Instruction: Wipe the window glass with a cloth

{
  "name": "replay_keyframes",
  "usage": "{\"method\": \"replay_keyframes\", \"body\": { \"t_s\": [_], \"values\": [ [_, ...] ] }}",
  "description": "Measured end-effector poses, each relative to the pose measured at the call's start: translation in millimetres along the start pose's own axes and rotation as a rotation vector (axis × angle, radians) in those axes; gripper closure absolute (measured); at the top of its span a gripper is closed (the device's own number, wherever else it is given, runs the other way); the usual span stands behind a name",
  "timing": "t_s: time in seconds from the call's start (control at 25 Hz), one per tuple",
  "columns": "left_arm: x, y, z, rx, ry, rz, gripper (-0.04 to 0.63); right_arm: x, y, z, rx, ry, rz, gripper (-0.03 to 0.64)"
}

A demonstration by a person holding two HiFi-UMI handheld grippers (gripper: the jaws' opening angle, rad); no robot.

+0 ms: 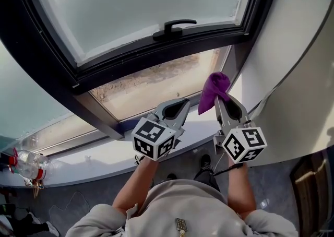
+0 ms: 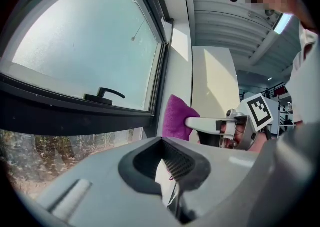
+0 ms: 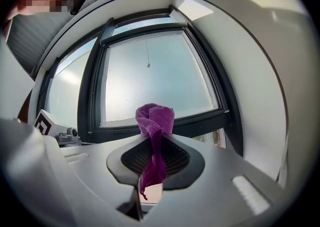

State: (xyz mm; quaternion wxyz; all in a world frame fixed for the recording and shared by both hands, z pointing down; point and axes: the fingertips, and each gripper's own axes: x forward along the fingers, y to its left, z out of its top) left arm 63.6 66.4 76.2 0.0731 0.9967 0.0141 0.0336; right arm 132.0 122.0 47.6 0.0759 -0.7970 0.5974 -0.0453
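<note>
The frosted window glass (image 1: pixel 146 6) sits in a black frame with a black handle (image 1: pixel 175 26). A purple cloth (image 1: pixel 215 91) is bunched at the tip of my right gripper (image 1: pixel 223 103), which is shut on it just short of the frame's lower right corner. In the right gripper view the cloth (image 3: pixel 156 121) sticks up between the jaws in front of the glass (image 3: pixel 155 76). My left gripper (image 1: pixel 176 109) is beside it on the left, shut and empty, pointing at the lower pane. The left gripper view shows the cloth (image 2: pixel 175 116) and the handle (image 2: pixel 104 94).
A lower clear pane (image 1: pixel 156 82) lies under the black crossbar. A white sill (image 1: pixel 104 155) runs below it, with a plastic bottle (image 1: pixel 26 164) at its far left. A white wall (image 1: pixel 292 74) closes in on the right.
</note>
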Motion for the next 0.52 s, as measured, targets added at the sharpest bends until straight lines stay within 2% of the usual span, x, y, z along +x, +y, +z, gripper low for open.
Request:
{"method": "replay_keyframes", "body": {
  "t_s": [0.52],
  "values": [
    [-14.5, -8.5, -0.6, 0.008, 0.006, 0.013, 0.595, -10.9, 6.3, -1.7, 0.001, 0.001, -0.006, 0.545]
  ]
}}
